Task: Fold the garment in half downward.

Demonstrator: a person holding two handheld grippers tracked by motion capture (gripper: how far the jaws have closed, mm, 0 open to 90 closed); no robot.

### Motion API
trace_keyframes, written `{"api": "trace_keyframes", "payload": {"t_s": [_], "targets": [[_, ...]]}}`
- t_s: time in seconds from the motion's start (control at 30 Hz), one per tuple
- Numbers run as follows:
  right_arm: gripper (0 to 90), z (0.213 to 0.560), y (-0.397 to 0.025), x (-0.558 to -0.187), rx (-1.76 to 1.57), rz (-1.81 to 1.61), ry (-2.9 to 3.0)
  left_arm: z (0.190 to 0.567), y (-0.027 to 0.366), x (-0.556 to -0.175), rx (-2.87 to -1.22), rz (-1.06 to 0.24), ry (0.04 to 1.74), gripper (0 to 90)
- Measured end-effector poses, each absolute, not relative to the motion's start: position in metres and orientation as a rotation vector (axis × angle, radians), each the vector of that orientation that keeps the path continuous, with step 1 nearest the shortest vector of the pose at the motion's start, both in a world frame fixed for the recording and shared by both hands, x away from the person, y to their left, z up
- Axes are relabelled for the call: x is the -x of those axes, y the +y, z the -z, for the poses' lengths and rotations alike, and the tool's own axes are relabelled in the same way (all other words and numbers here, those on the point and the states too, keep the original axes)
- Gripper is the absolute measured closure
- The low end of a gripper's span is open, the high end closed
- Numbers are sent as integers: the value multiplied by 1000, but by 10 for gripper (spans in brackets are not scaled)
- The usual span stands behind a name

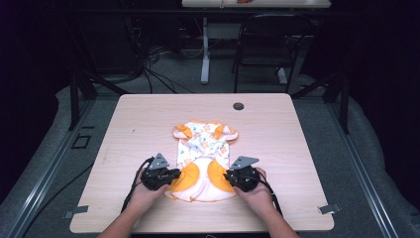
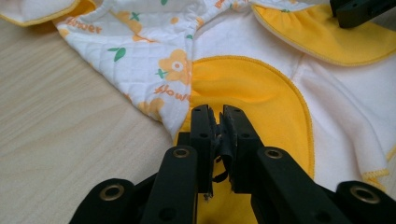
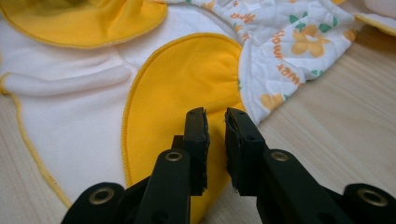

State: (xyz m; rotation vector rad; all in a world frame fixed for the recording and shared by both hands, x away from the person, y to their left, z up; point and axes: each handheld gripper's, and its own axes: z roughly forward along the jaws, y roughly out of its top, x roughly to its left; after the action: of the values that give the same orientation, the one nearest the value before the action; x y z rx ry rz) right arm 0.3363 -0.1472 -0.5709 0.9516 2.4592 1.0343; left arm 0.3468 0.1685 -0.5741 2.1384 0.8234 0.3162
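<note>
On the near half of the counter (image 1: 148,119) lies a small quilted garment (image 1: 203,158), white with orange flower print and yellow panels, its hem toward the person. At its left edge the left tongs (image 2: 218,122) sit with jaws pressed almost together over the yellow panel (image 2: 252,93); what looks like a thin fold of fabric is pinched between them. A grip that shallow could slip if pulled, or lift one layer and leave the rest bunched underneath. At the right edge the right tongs (image 3: 215,126) stand slightly parted over the other yellow panel (image 3: 187,79), holding nothing I can make out. Should one side lift before the other, the garment would likely skew or drag. Beyond it, a small dark round fitting (image 1: 238,106) sits in the counter, well apart. Farther back a chair (image 1: 270,44) stands on the floor. Nothing blocks either side.
</note>
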Motion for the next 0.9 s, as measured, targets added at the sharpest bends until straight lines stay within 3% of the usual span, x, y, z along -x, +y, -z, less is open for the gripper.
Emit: {"api": "trace_keyframes", "payload": {"t_s": [0.9], "targets": [[797,573,-146,-322,-866,-986,2559,578,163,-329,-2244,-298,760,860]]}}
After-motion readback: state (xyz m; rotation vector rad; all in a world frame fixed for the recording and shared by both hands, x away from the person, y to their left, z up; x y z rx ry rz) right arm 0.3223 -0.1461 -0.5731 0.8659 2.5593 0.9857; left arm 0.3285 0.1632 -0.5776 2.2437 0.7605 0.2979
